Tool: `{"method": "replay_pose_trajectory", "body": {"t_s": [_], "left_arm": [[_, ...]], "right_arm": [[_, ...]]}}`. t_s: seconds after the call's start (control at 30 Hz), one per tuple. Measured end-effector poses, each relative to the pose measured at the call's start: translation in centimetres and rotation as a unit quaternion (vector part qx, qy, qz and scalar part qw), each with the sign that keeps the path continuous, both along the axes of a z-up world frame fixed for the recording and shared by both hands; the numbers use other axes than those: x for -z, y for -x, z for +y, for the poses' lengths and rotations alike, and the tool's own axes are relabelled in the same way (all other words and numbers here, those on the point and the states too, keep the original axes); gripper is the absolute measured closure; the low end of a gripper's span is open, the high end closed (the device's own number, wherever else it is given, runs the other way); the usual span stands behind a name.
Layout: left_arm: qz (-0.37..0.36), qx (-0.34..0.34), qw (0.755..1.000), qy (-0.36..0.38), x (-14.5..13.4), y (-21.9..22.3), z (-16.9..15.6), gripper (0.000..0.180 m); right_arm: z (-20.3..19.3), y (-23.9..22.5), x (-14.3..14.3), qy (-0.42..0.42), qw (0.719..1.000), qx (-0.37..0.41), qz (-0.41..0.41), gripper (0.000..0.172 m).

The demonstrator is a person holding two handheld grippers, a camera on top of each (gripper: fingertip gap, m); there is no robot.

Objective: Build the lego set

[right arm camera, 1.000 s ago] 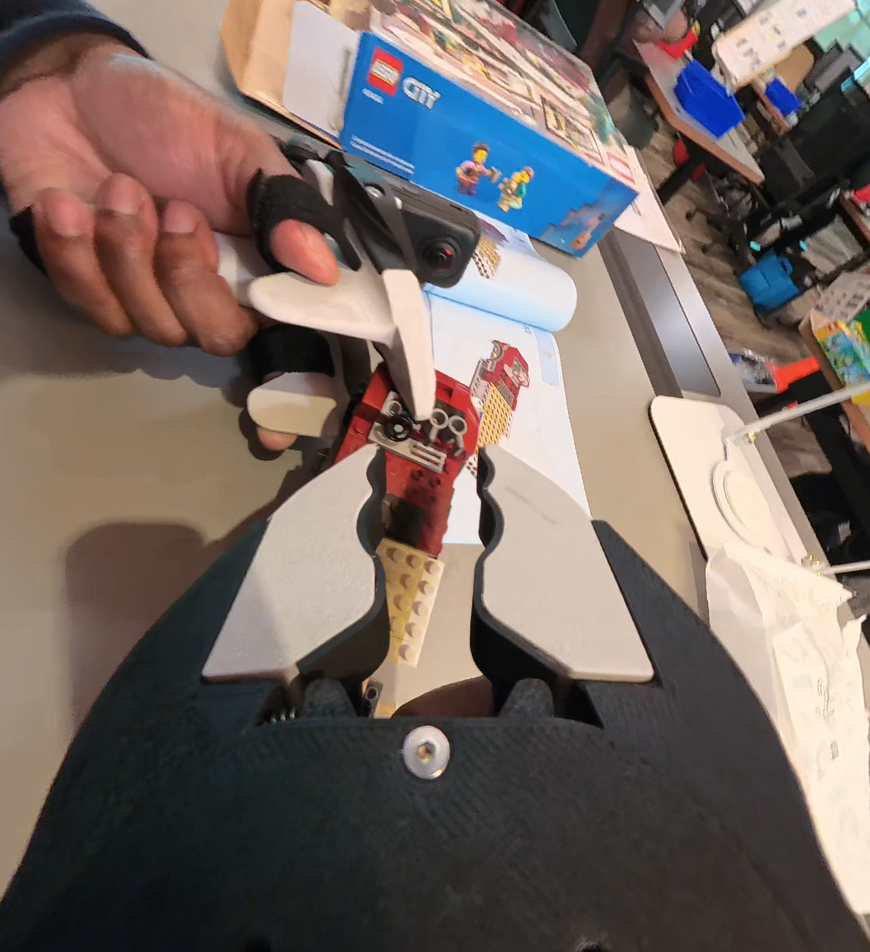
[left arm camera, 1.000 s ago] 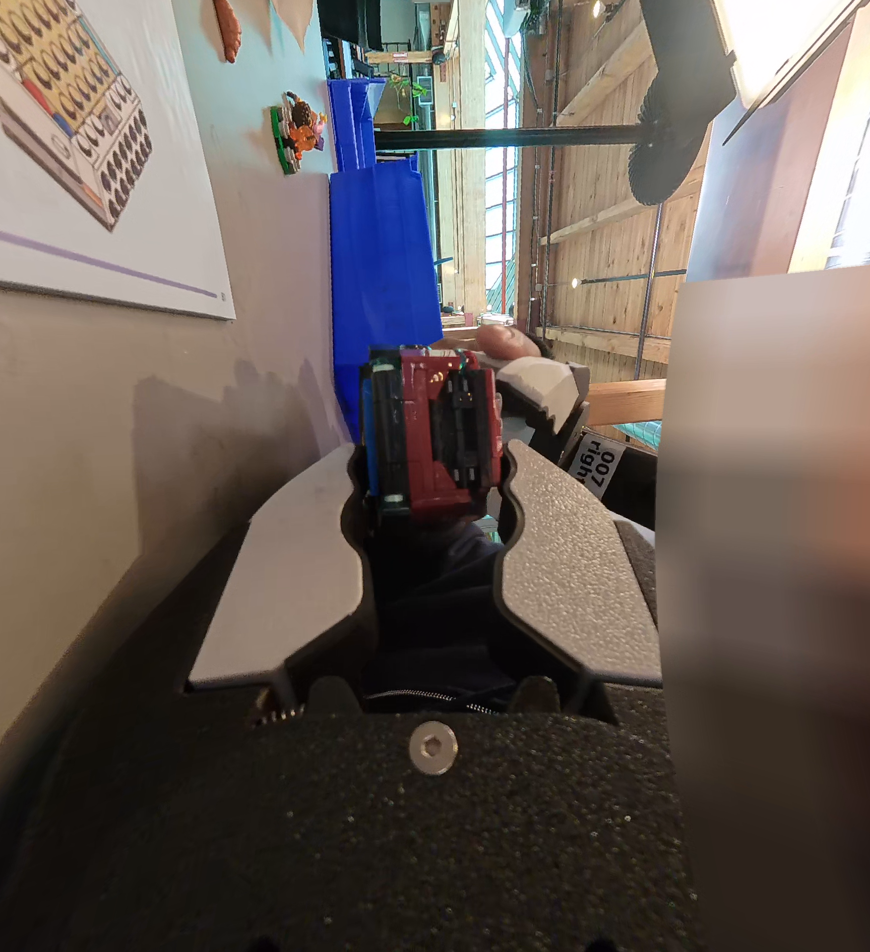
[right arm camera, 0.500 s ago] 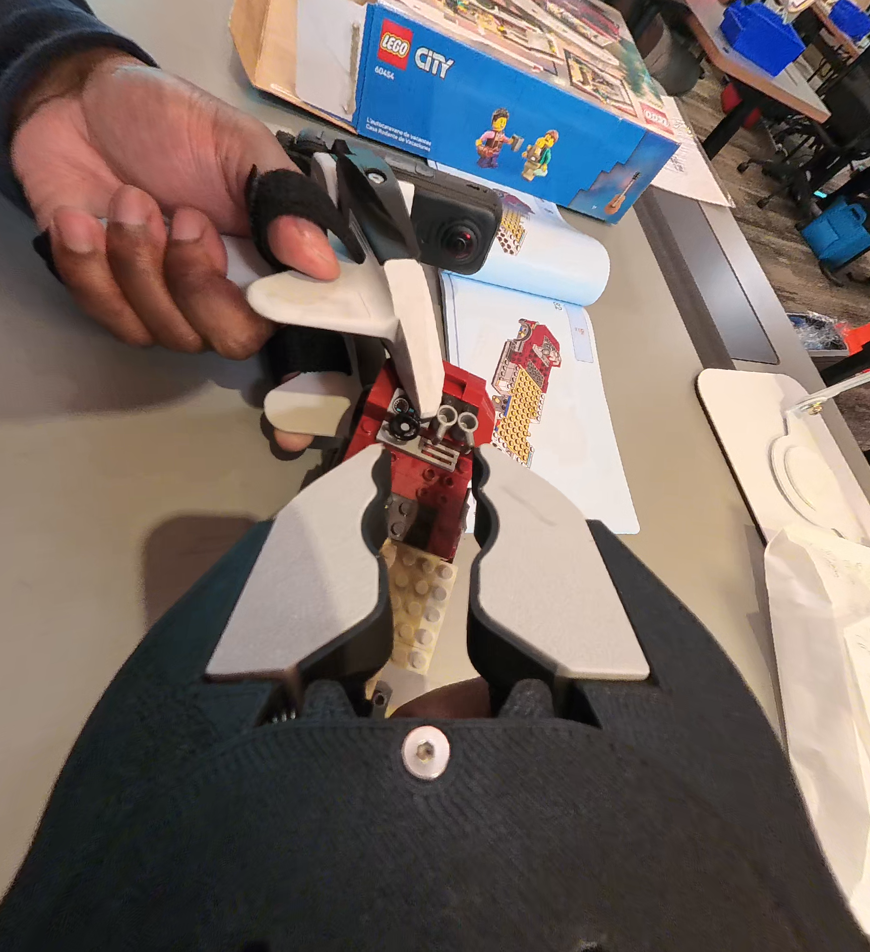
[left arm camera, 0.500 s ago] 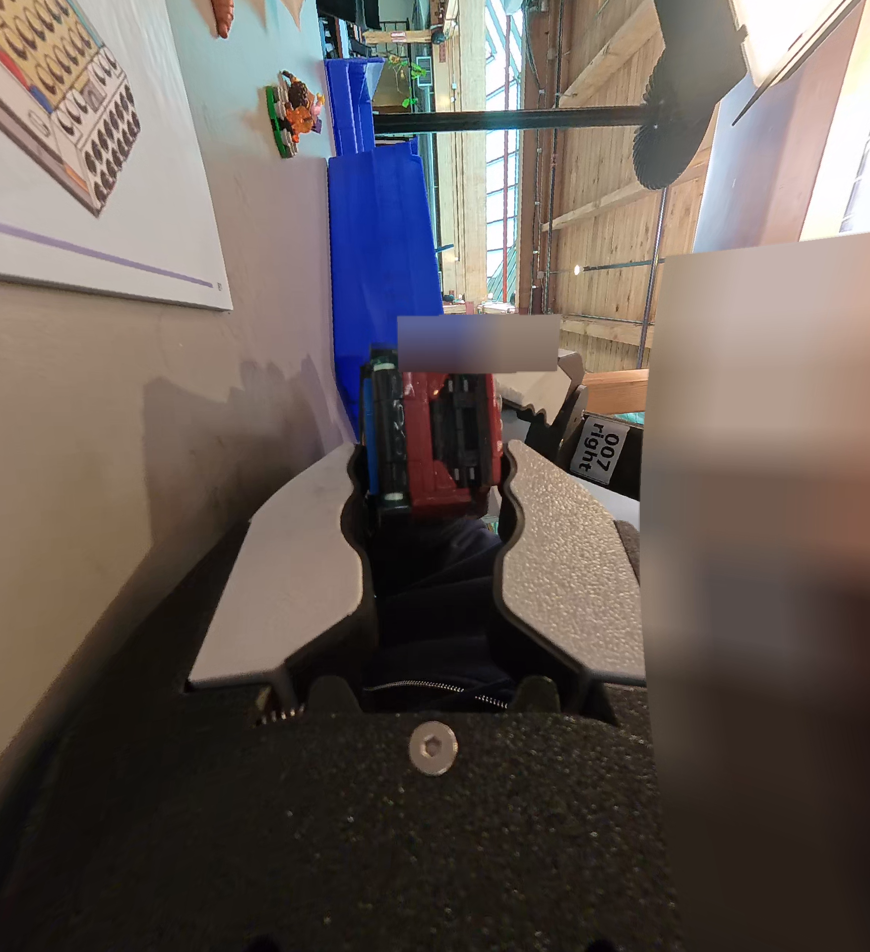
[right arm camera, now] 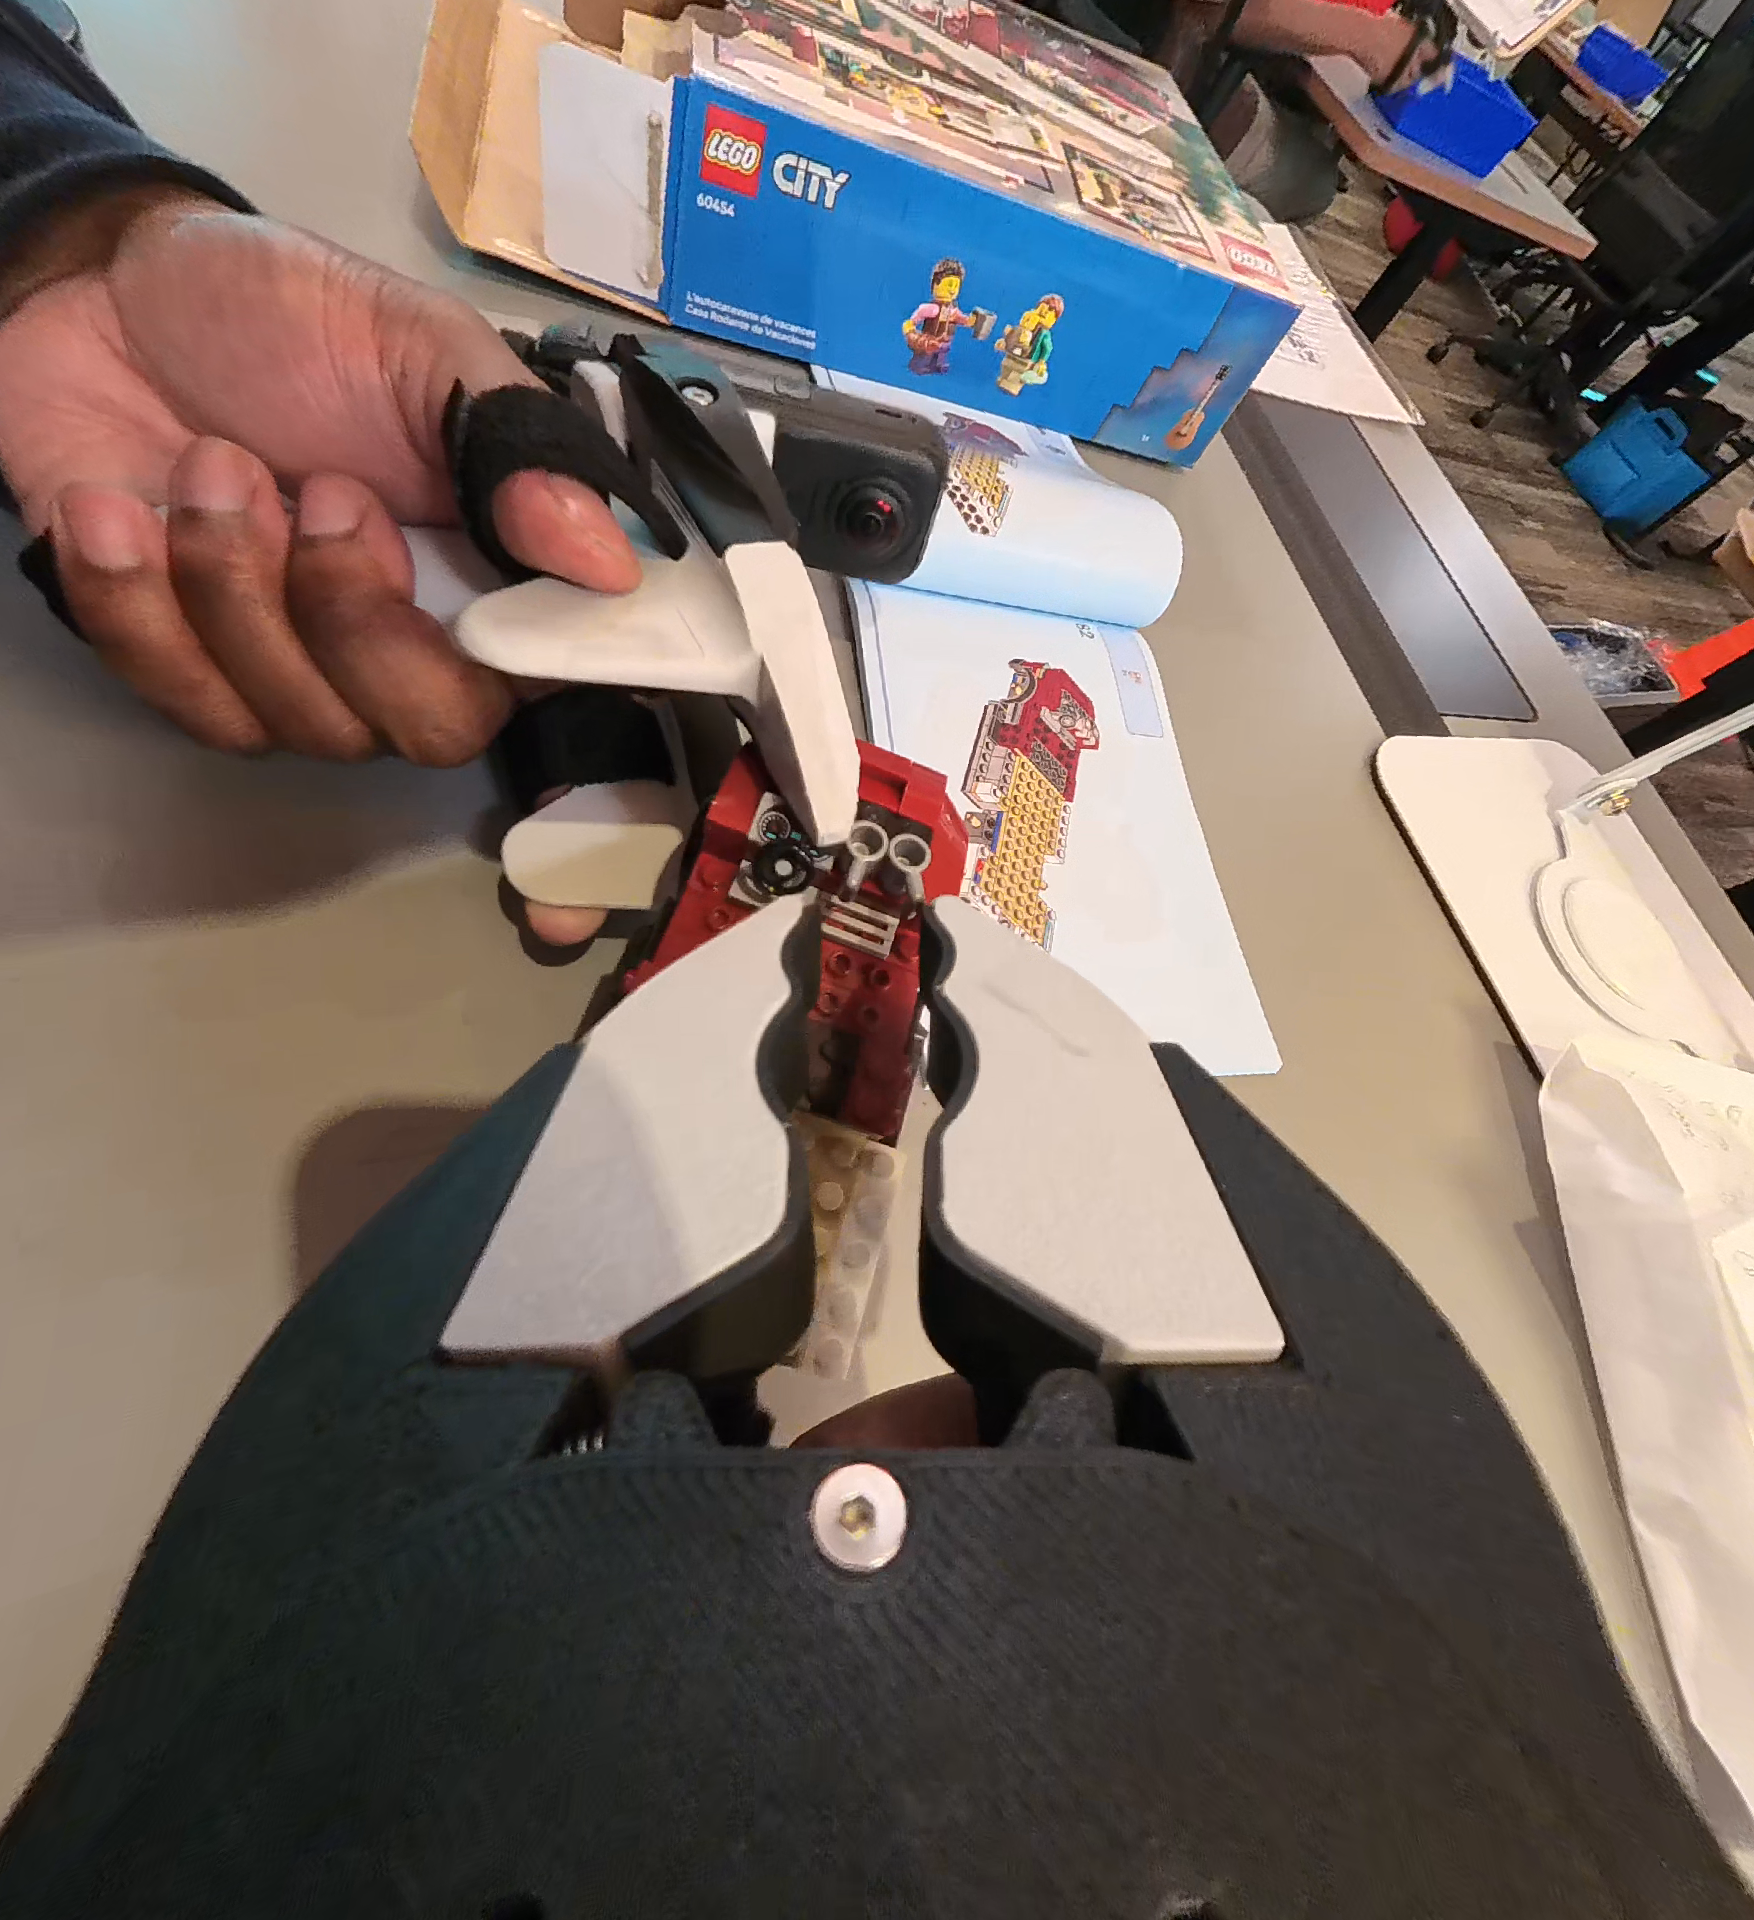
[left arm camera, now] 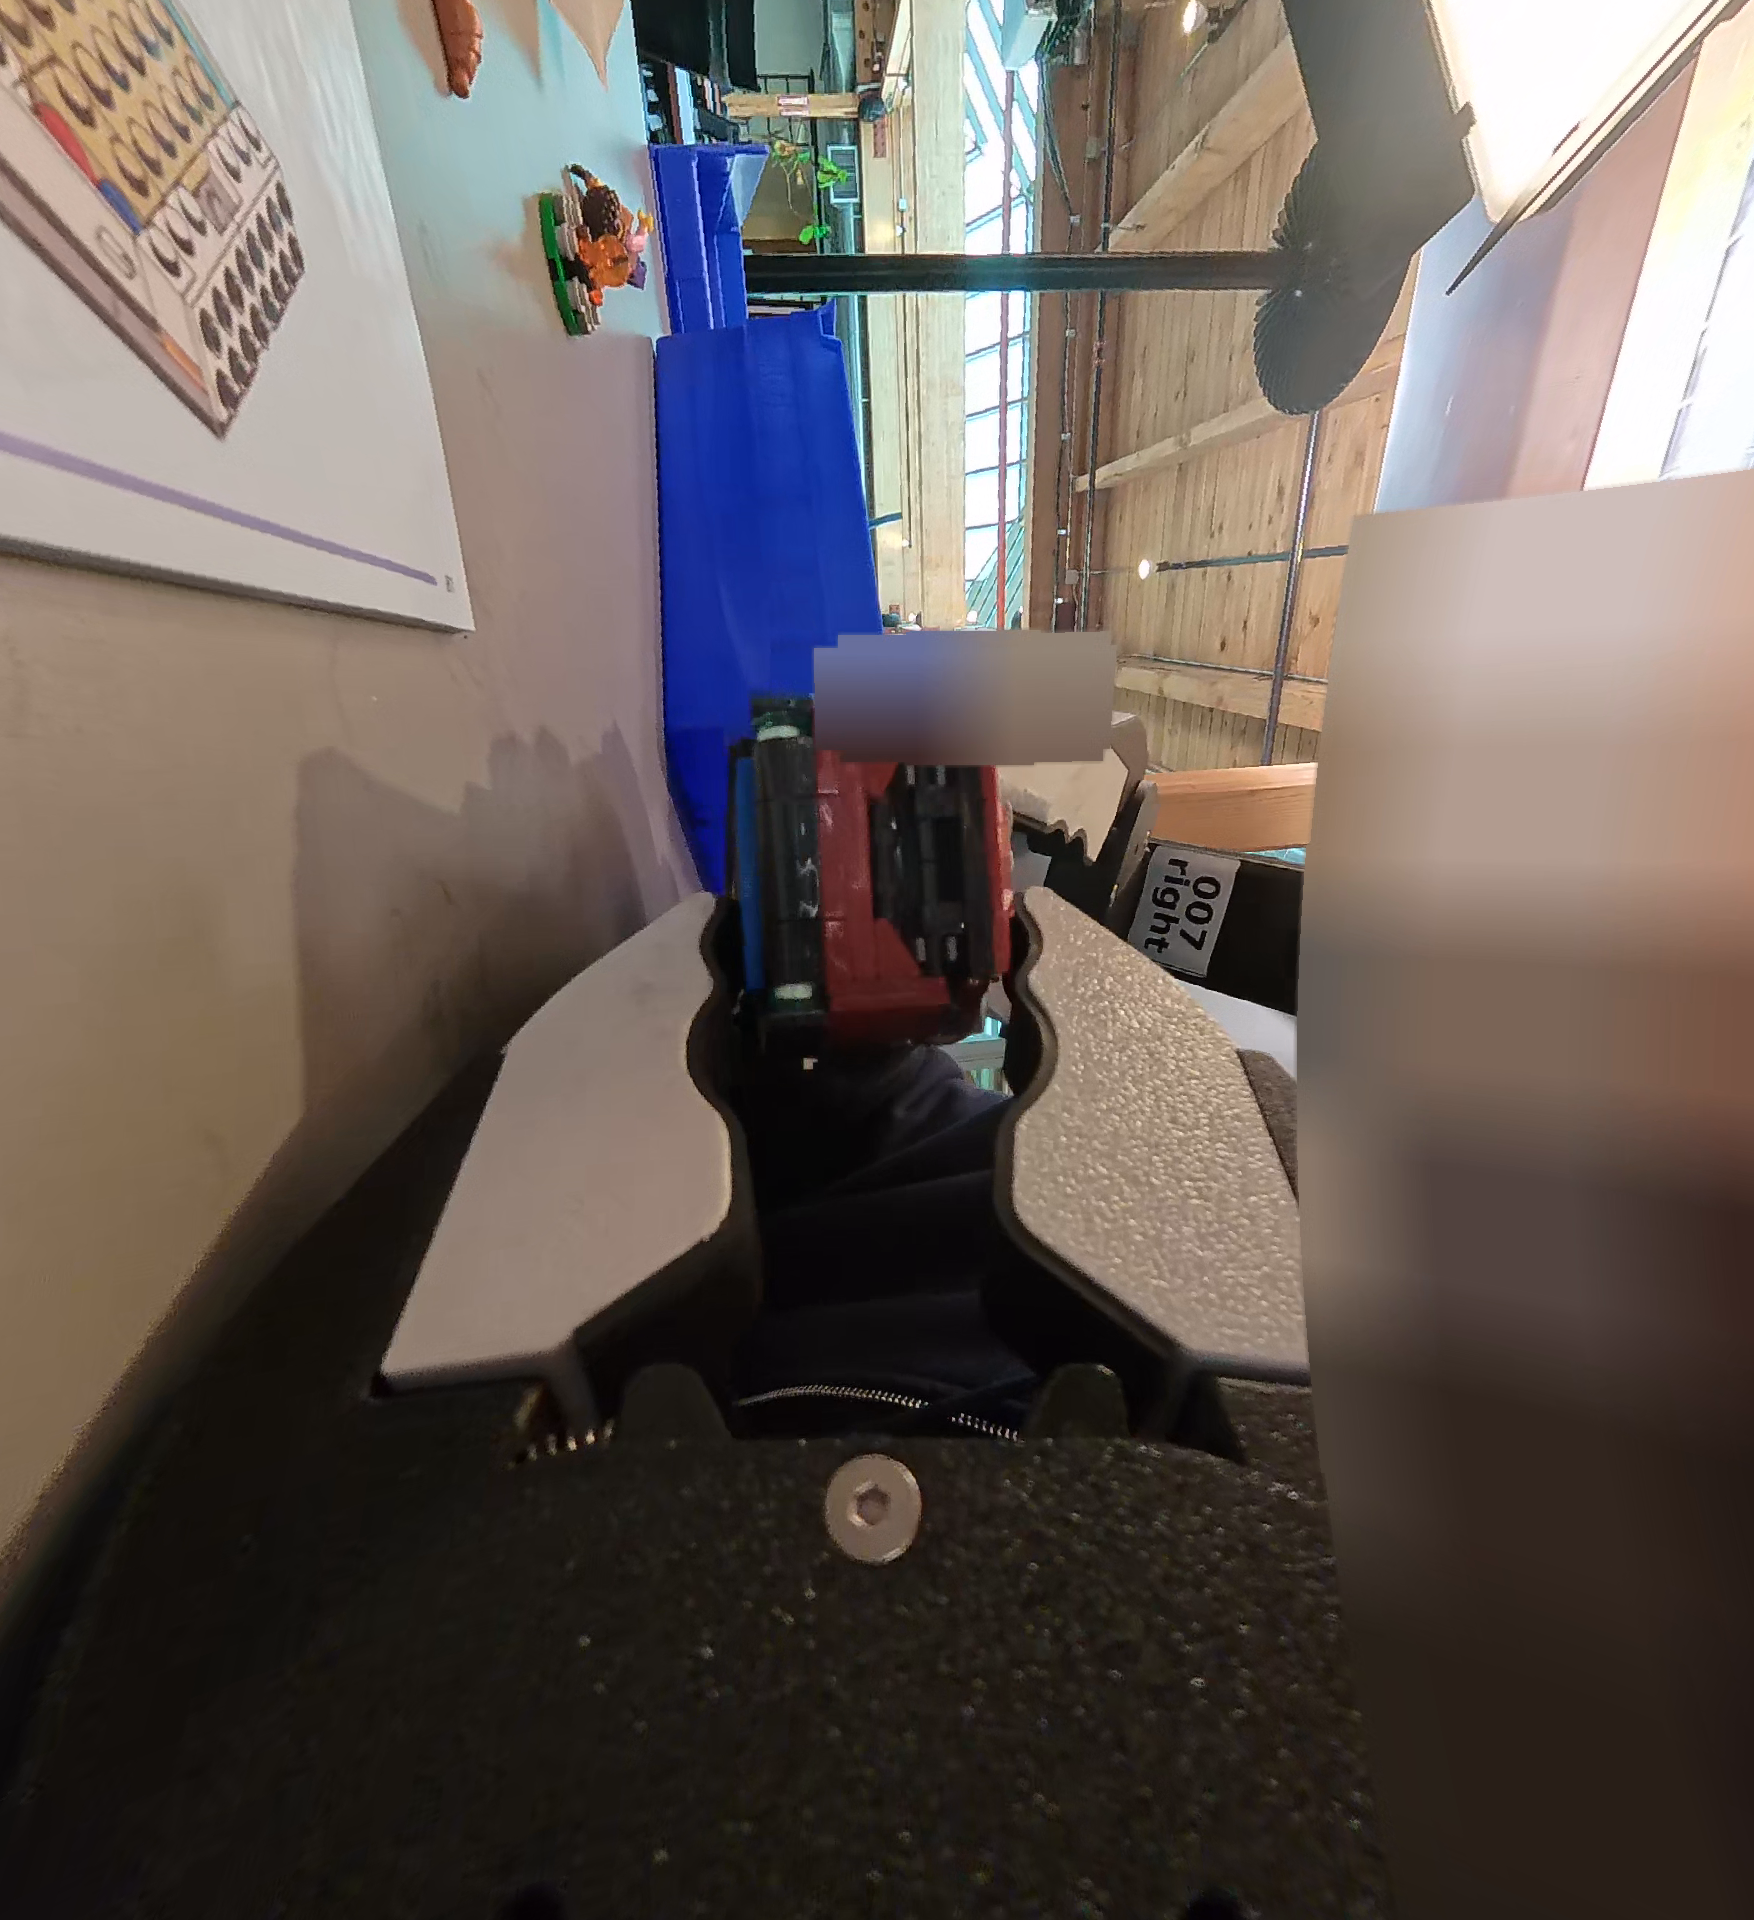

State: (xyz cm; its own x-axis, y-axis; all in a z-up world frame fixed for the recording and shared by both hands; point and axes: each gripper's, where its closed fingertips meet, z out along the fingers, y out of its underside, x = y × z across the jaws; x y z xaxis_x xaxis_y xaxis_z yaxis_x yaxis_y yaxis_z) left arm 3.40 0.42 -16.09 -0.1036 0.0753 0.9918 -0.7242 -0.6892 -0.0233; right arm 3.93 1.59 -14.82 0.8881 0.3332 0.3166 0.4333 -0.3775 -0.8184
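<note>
My right gripper [right arm camera: 857, 914] fingers have narrowed onto the red brick model [right arm camera: 852, 997] on the counter [right arm camera: 177, 1143]. My left gripper [left arm camera: 868, 935] stays clamped on its front end

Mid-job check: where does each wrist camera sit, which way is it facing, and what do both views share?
Left wrist view: on the left tool, rolled sideways, table at frame left; own fingers grip the red brick model.
Right wrist view: on the right tool, looking down along the table; the person's hand shows.
Shared: the model and both tools.
</note>
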Motion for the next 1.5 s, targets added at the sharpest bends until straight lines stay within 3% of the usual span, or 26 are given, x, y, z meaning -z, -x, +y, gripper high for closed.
{"method": "replay_pose_trajectory", "body": {"t_s": [0.93, 1.0, 1.07, 1.3, 1.5], "left_arm": [[0.013, -0.018, 1.0, -0.005, 0.7, -0.3, 0.5, 0.131], [0.013, -0.021, 1.0, -0.005, 0.7, -0.3, 0.5, 0.131], [0.014, -0.023, 1.0, -0.006, 0.8, -0.3, 0.6, 0.131], [0.013, -0.026, 1.0, -0.007, 0.8, -0.4, 0.8, 0.131], [0.008, -0.019, 1.0, -0.011, 0.7, -0.4, 0.8, 0.132]], "right_arm": [[0.2, -0.2, 0.7, -0.023, 0.999, 0.013, 0.027, 0.157], [0.1, -0.1, 0.7, -0.023, 0.999, 0.01, 0.029, 0.159], [0.0, 0.6, 0.9, -0.016, 0.999, -0.01, 0.033, 0.172], [0.1, 0.6, 0.9, -0.021, 1.0, -0.006, 0.004, 0.169], [-0.2, -0.9, -0.3, -0.034, 0.998, 0.01, 0.056, 0.165]]}}
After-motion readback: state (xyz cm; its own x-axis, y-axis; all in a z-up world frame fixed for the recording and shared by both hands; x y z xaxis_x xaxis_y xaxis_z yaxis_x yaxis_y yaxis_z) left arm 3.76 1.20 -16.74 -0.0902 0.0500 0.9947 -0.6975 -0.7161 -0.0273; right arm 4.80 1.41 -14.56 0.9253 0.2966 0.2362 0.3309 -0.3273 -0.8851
